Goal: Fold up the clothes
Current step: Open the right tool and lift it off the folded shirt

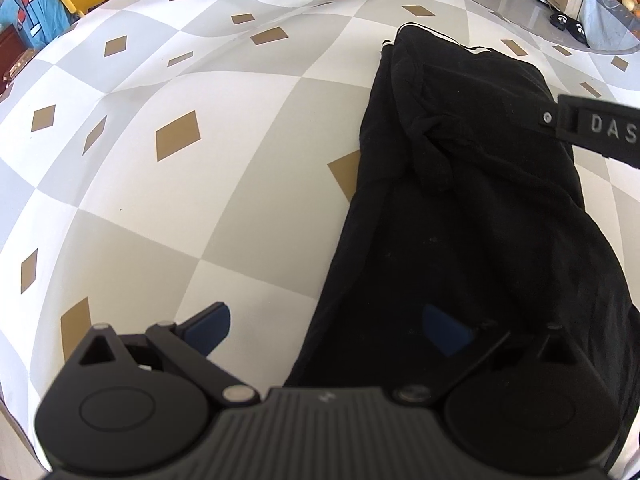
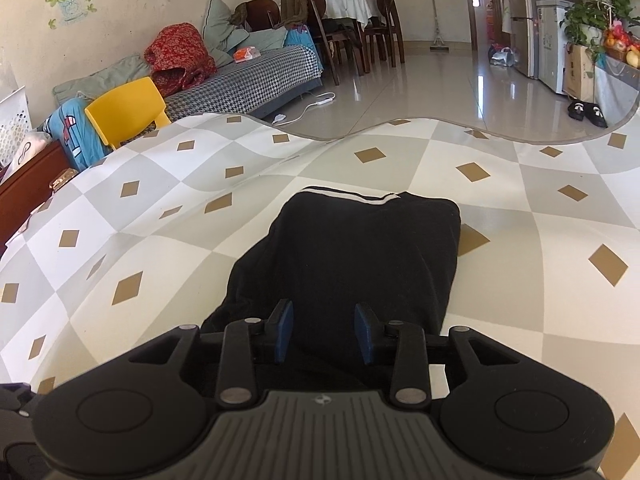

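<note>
Black folded garment lies between both parted grippers.

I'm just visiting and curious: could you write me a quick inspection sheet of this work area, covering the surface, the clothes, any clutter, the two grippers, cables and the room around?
Surface: checked tablecloth with brown diamonds, rippled along its far edge.
Job's things: one black garment, folded into a long strip, a white stripe at its far end.
Clutter: nothing seen on the cloth besides the garment.
Grippers: left gripper wide open at the garment's near left edge; right gripper open above the near end, gripping nothing.
Cables: white cord on the floor by the sofa.
Surroundings: yellow chair, houndstooth sofa piled with bedding, dining table with chairs, fridge, plants, black slippers.
</note>
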`<state>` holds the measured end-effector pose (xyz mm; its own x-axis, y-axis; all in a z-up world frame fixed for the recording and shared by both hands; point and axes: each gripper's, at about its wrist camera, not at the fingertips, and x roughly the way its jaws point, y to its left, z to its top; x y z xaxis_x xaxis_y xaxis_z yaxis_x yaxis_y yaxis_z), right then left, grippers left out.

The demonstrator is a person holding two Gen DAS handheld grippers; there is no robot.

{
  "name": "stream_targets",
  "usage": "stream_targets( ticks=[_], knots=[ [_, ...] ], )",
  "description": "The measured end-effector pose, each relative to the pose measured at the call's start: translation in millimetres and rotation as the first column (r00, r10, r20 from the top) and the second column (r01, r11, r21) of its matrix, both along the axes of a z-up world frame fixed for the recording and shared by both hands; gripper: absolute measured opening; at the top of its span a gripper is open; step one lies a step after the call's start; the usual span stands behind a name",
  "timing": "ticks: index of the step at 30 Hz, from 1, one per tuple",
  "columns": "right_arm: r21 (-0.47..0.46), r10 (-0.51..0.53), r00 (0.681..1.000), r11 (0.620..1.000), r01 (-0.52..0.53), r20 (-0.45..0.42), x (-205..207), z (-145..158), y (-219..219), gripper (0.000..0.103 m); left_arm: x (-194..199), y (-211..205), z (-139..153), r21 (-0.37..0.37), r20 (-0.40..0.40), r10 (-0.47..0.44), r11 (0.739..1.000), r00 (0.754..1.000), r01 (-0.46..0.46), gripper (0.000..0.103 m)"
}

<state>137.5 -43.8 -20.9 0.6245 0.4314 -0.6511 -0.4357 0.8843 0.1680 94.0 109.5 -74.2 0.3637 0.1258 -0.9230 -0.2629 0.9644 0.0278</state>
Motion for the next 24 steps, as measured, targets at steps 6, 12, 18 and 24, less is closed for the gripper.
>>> stream_targets(
  ticks=[6,12,18,24],
  knots=[
    [-0.009,-0.027,0.999,1.0,0.027,-0.028,-16.9,0.2,-21.5,0.035,-33.9,0.4,15.3,0.022,0.012,-0.034,0.999,0.999,0.034,0.103],
    [-0.008,-0.059,0.996,0.998,0.058,-0.06,-33.2,-1.6,-41.9,0.036,-39.1,-9.4,17.1,0.014,0.012,-0.053,0.999,0.999,0.053,0.103],
    [-0.016,-0.103,0.991,0.995,0.102,-0.08,-56.9,-1.1,-71.7,0.036,-41.3,-20.1,22.2,-0.008,0.012,-0.051,0.999,0.999,0.051,0.103],
    [-0.027,-0.193,0.977,0.981,0.191,-0.086,-86.4,-1.6,-116.7,0.037,-41.9,-24.9,23.2,-0.011,0.017,-0.056,0.998,0.998,0.056,0.103]
  ],
)
